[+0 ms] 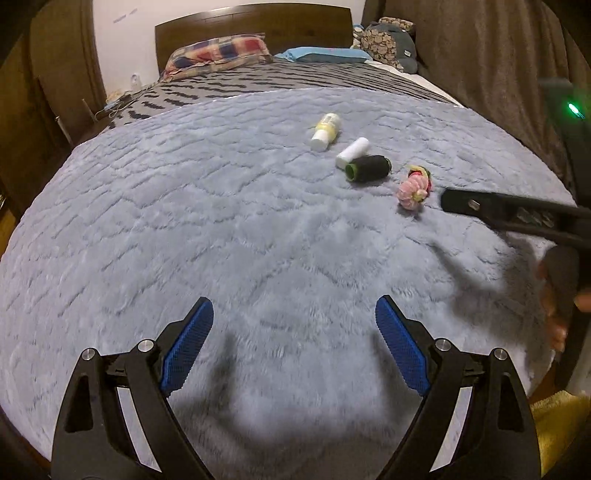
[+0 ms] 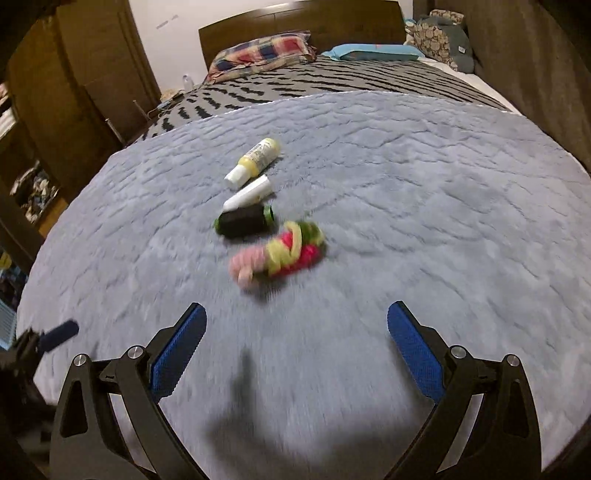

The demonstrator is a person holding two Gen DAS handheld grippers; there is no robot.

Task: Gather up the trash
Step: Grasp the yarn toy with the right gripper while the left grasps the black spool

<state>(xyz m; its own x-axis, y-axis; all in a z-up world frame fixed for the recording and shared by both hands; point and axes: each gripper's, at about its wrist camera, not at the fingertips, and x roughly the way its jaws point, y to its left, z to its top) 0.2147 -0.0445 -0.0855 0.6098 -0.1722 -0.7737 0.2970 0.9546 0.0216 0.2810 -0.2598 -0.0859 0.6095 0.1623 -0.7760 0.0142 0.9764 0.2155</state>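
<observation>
Left claw (image 1: 294, 341): nearest, jaws spread wide, nothing between the blue pads.
Right claw (image 2: 297, 347): gaping too, empty.
Blanket (image 1: 184, 221): grey, fluffy, beneath both claws.
Yarn bundle (image 2: 279, 253): pink and yellow, just ahead of the right claw.
Black spool (image 2: 243, 220): beyond the bundle.
Yellow bottle (image 2: 253, 160): farthest.
White tube (image 2: 251, 194): between spool and bottle.

We are in a home bedroom: a bed (image 1: 258, 229) under a fluffy grey blanket (image 1: 221, 206) fills the view, with a dark wooden headboard (image 1: 255, 33) and a checked pillow (image 1: 221, 51) at the far end, brown curtains (image 1: 480, 48) on the right and a wooden wardrobe (image 2: 74, 74) on the left.
</observation>
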